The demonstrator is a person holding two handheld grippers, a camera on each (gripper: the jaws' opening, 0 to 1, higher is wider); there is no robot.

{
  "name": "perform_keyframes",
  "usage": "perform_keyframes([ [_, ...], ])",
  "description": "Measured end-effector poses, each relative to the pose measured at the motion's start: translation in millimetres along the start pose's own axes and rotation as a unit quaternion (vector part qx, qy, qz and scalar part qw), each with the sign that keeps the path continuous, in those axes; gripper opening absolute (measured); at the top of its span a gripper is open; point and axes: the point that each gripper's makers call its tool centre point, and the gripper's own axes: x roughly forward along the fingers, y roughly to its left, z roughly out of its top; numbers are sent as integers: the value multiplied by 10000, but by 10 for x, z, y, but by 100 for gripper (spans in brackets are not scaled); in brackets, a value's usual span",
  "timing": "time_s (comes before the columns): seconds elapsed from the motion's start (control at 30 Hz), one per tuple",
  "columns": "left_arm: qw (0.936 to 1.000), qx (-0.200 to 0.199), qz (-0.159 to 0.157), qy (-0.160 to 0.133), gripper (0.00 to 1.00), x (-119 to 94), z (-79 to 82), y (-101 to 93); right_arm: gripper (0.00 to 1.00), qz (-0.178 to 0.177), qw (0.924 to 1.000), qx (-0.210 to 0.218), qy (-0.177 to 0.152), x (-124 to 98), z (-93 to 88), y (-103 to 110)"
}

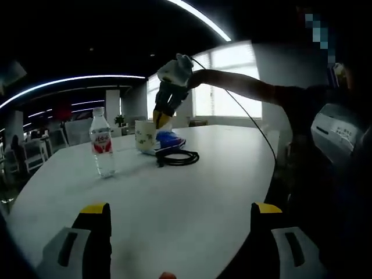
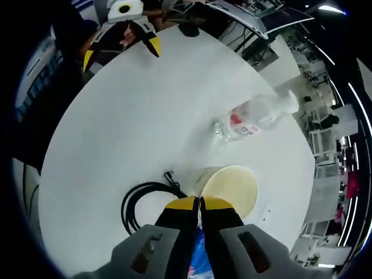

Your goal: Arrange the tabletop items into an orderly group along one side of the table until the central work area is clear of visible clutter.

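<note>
Going left to right in the left gripper view, a water bottle with a red label is standing upright ahead and to the left of the left gripper, well beyond its tips. Right of it a pale paper cup is sitting, with a blue object touching its right side and a coiled black cable lying just in front of that. The right gripper is reaching down over this cluster from above, a person's arm extending away to the right. The left gripper's jaws are standing wide apart above the bare white table, holding nothing. In the right gripper view, the cable coil is lying just left of the right gripper, the cup's open mouth just right of its tips, and the bottle farther ahead to the right. The right jaws are pressed almost together, with the blue object showing beneath them; whether they are actually pinching it is something I cannot tell. The risk, as I judge it, lies in the crowding: lifting or dragging the blue thing could snag the cable or knock the light cup over, and a careless sweep toward the bottle could topple it and roll it across the table.
</note>
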Motion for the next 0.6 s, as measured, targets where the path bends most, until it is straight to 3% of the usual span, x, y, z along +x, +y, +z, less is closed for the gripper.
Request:
perform_keyframes([
  [0.6, 10000, -29, 51, -46, 100, -37, 12, 38, 0, 231, 9993, -197, 206, 176, 87, -39],
])
